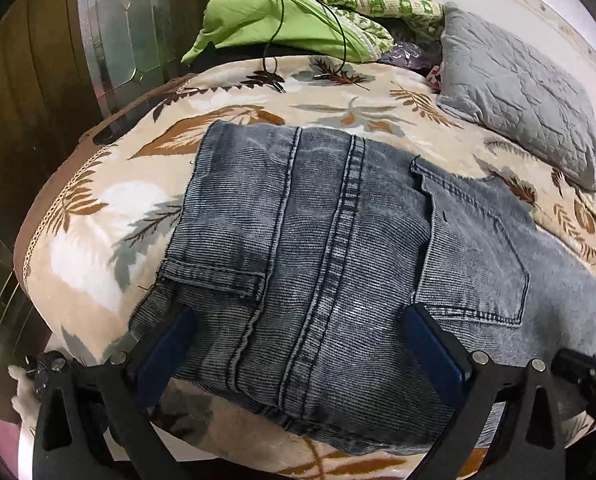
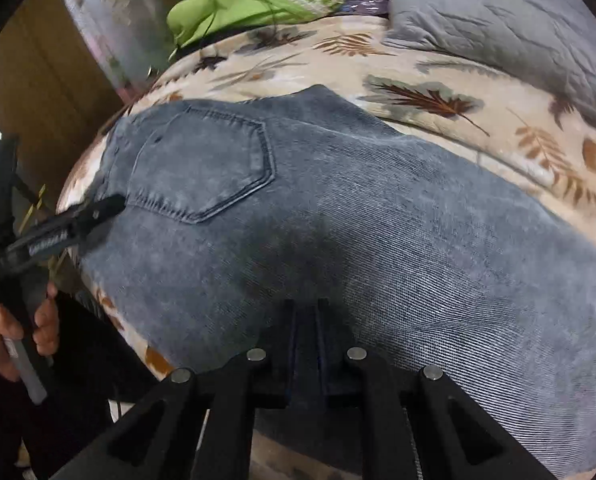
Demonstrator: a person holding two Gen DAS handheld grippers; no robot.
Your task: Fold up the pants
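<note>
In the left wrist view the jeans [image 1: 338,248] lie flat on the leaf-print blanket [image 1: 97,240] of the bed, folded with the leg end laid back over the seat, so a frayed hem and a back pocket show side by side. The left gripper [image 1: 302,332] stands wide over the near edge, one blue finger [image 1: 169,344] on each side of the central seam, holding nothing; it seems placed to press or take that edge for the next fold. In the right wrist view the same jeans [image 2: 378,240] spread across the bed, faded grey-blue and ribbed, pocket upward. The right gripper [image 2: 306,320] is closed narrow just above the denim, and whether it pinches cloth cannot be told. A hand [image 2: 13,332] at the left holds the other tool.
</note>
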